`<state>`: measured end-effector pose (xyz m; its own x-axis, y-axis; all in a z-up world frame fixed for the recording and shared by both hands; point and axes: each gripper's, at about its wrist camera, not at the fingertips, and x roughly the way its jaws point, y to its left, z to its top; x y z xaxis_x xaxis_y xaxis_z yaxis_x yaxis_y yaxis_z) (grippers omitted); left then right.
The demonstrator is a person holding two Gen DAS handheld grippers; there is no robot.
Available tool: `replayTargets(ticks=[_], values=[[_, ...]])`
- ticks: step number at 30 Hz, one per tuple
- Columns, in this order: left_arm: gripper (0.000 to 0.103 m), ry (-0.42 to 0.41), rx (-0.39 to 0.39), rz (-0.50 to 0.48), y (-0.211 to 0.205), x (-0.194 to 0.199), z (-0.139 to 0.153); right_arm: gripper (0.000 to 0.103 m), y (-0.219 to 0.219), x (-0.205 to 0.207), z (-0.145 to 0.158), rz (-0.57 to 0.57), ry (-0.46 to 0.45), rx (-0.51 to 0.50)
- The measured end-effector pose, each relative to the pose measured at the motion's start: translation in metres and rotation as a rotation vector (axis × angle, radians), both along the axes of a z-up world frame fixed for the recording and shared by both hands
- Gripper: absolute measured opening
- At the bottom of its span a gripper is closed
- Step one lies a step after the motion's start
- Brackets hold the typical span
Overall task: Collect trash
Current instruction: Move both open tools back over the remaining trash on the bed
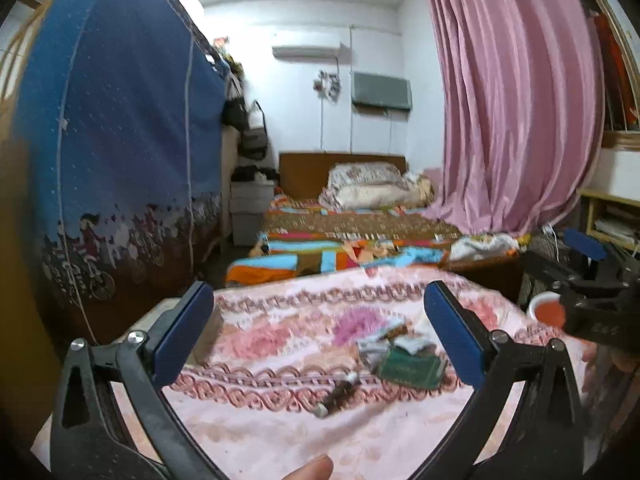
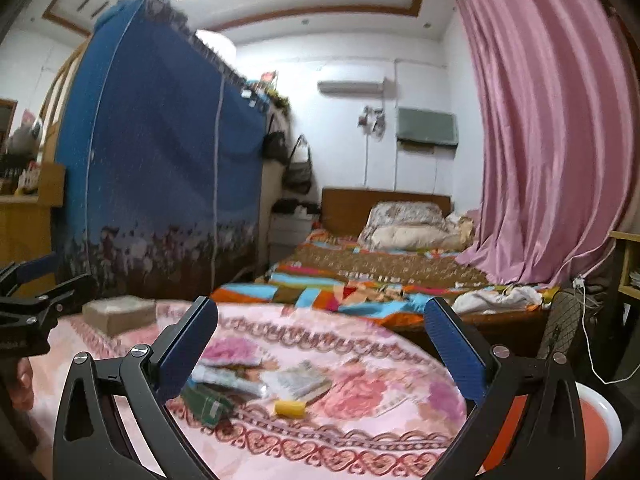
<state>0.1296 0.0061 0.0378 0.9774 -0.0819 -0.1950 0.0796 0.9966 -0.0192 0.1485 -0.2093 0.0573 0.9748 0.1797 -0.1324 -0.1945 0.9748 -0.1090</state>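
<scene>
Left gripper (image 1: 318,322): your jaws stand wide apart with nothing between them, held above the near edge of the worktop (image 1: 280,432)
Right gripper (image 2: 320,334): jaws likewise spread wide and holding nothing, hovering over the right part of the worktop
Trash on the worktop: a green packet (image 1: 412,368), a pale crumpled wrapper (image 1: 370,350) just behind it, and a dark stick-like piece (image 1: 340,394) nearer you; from the right wrist view you also see a small yellow piece (image 2: 290,408) and a printed wrapper (image 2: 298,380)
Bin: a white-rimmed red container (image 2: 596,424) sits beside the worktop on your right; whether it holds anything, you cannot tell
Other item: a box (image 2: 118,312) rests at the far left corner
Done so far: nothing looks collected, as every piece lies loose on the cloth
Left to do: judged from this, nearly all of it – pick each piece and drop it in the container
</scene>
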Motion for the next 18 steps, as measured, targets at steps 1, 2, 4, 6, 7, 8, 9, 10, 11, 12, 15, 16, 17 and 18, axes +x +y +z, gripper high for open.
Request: replayTargets(ticks=[1, 2, 4, 6, 7, 8, 9, 10, 11, 12, 15, 16, 17, 18], values=[[0.092, 0.018, 0.002, -0.006, -0.001, 0.002, -0.001, 0.103, 0.003, 0.003, -0.002, -0.003, 0.019, -0.015], [0.092, 0.036, 0.001, -0.013, -0.001, 0.004, -0.001, 0.103, 0.004, 0.006, -0.004, -0.005, 0.032, -0.023], [0.092, 0.074, -0.005, -0.024, 0.0, 0.01, -0.004, 0.103, 0.006, 0.012, -0.006, -0.009, 0.065, -0.029], [0.092, 0.149, -0.022, -0.043, 0.002, 0.02, -0.009, 0.103, 0.004, 0.02, -0.009, -0.017, 0.112, -0.023], [0.092, 0.178, -0.028, -0.045, 0.001, 0.024, -0.012, 0.103, 0.002, 0.025, -0.011, -0.017, 0.141, -0.017], [0.091, 0.227, -0.042, -0.051, 0.003, 0.03, -0.016, 0.103, 0.001, 0.032, -0.013, -0.017, 0.18, -0.009], [0.091, 0.263, -0.053, -0.056, 0.003, 0.035, -0.019, 0.103, -0.001, 0.037, -0.016, -0.019, 0.213, -0.003], [0.091, 0.303, -0.066, -0.058, 0.005, 0.04, -0.022, 0.103, -0.002, 0.042, -0.018, -0.023, 0.244, 0.002], [0.091, 0.341, -0.079, -0.056, 0.006, 0.045, -0.026, 0.103, -0.004, 0.046, -0.021, -0.028, 0.275, 0.006], [0.091, 0.375, -0.092, -0.055, 0.007, 0.048, -0.03, 0.103, -0.005, 0.052, -0.024, -0.032, 0.316, 0.009], [0.09, 0.467, -0.13, -0.067, 0.01, 0.058, -0.043, 0.103, -0.006, 0.062, -0.031, -0.039, 0.386, 0.011], [0.088, 0.493, -0.141, -0.071, 0.011, 0.061, -0.047, 0.103, -0.006, 0.066, -0.034, -0.038, 0.413, 0.01], [0.087, 0.525, -0.157, -0.08, 0.012, 0.064, -0.052, 0.103, -0.006, 0.069, -0.036, -0.04, 0.433, 0.008], [0.084, 0.547, -0.168, -0.086, 0.012, 0.066, -0.055, 0.103, -0.005, 0.073, -0.039, -0.042, 0.463, 0.004]])
